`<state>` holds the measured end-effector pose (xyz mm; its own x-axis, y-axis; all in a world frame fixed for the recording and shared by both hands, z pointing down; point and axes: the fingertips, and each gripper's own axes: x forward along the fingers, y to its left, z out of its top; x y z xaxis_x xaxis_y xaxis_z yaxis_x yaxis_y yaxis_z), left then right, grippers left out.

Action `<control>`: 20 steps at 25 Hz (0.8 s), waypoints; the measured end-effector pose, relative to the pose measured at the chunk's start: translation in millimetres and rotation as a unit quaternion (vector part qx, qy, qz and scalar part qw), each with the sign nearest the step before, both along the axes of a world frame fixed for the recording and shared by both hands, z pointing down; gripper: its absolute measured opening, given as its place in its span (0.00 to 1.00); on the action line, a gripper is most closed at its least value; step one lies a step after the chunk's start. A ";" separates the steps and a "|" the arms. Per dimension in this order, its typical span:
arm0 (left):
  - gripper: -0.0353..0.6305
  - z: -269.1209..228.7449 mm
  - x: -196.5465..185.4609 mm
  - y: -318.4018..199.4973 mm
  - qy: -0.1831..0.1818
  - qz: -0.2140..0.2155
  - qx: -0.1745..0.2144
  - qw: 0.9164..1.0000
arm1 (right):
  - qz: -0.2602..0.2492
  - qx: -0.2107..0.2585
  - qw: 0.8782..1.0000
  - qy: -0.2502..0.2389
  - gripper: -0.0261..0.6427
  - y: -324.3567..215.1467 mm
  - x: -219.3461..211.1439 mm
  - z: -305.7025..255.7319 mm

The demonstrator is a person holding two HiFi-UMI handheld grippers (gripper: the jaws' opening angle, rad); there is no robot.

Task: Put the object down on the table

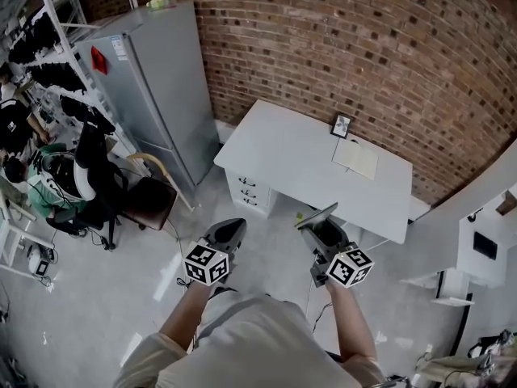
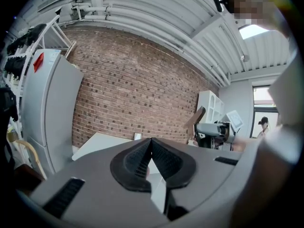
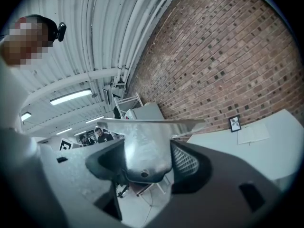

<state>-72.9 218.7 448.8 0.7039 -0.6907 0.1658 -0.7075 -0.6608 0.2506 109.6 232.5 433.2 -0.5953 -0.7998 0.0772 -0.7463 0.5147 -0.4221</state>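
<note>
My right gripper (image 1: pixel 323 226) (image 3: pixel 146 161) is shut on a grey metal tool with a flat wide blade (image 1: pixel 315 215) (image 3: pixel 151 124). The blade sticks out ahead of the jaws. I hold it in the air, in front of the white table's (image 1: pixel 299 156) near edge and above the floor. My left gripper (image 1: pixel 225 234) (image 2: pixel 152 151) hangs level beside it, shut, with nothing between its black ribbed pads (image 2: pixel 134 163). In the left gripper view the right gripper with the tool (image 2: pixel 196 118) shows at the right.
On the table stand a small picture frame (image 1: pixel 342 124) (image 3: pixel 234 123) and an open notebook (image 1: pixel 356 158) (image 3: pixel 253 133) near the brick wall. A grey fridge (image 1: pixel 153 87) and a chair (image 1: pixel 150 201) stand to the left. People sit at the far left. White shelving (image 1: pixel 477 245) is at the right.
</note>
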 end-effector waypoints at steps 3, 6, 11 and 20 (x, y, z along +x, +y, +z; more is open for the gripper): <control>0.04 2.0 3.4 3.0 -0.001 -0.005 -0.002 1.000 | -0.006 -0.002 1.000 0.000 0.47 0.4 2.6 2.4; 0.04 5.4 4.6 3.5 -0.002 -0.008 -0.008 1.000 | -0.007 -0.006 1.000 -0.002 0.47 -1.1 4.3 6.1; 0.04 6.7 5.3 -8.1 -0.002 -0.010 -0.010 1.000 | -0.009 -0.009 1.000 -0.003 0.47 -11.6 4.8 9.0; 0.04 12.0 -0.5 -59.4 0.003 0.013 -0.009 1.000 | 0.002 -0.017 1.000 0.004 0.47 -54.3 -5.9 15.3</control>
